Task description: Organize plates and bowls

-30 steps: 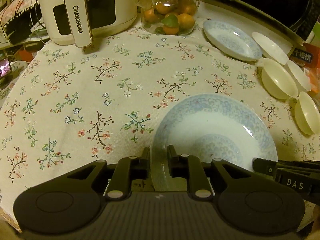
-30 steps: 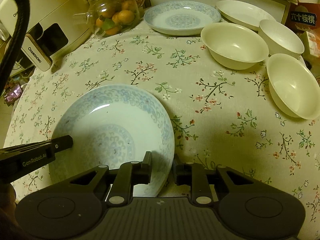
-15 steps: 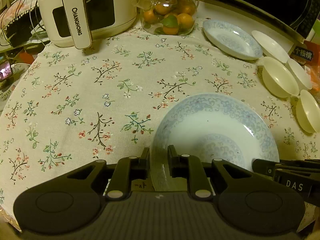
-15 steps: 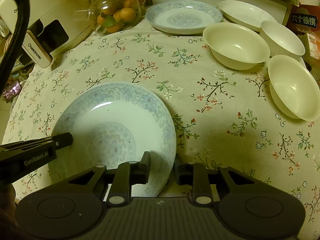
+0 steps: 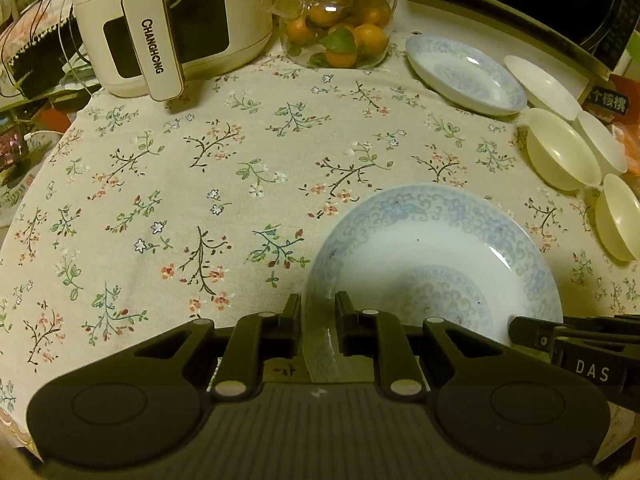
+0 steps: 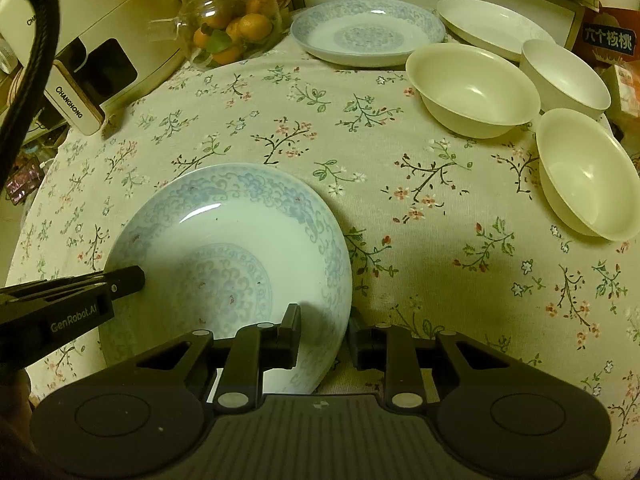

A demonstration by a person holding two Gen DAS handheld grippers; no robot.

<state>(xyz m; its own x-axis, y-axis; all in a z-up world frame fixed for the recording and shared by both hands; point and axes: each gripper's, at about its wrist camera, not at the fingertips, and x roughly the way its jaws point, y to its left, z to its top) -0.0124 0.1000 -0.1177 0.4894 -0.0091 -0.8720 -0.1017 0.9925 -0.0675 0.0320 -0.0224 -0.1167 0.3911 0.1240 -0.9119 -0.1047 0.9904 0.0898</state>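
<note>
Your left gripper (image 5: 318, 312) has its jaws pinching the near-left rim of the blue-patterned plate (image 5: 432, 264), one finger outside the rim, one inside. Your right gripper (image 6: 325, 326) straddles the same plate (image 6: 228, 256) at its near-right rim, jaws narrow; the inner finger lies over the plate's inside, the outer one sits just off the edge, so you look clamped on it, though the outer contact is hard to confirm. In the right wrist view your left gripper (image 6: 128, 278) comes in from the left over the plate; in the left wrist view your right gripper (image 5: 520, 330) enters from the right.

The plate is at the near side of the surface, on the floral tablecloth (image 5: 180, 184), slightly tilted; whether its underside is clear of the cloth, can't tell.

Far side: a second blue-patterned plate (image 6: 366, 30), a plain white plate (image 6: 492, 26) just right of it. Three cream bowls along the right: large bowl (image 6: 470, 88), smaller bowl (image 6: 564, 76) behind it, third bowl (image 6: 586, 172) nearest you. All upright, well apart from the held plate.

Back left: white Changhong appliance (image 5: 172, 20), and a glass jar of oranges (image 5: 340, 20) beside it.
</note>
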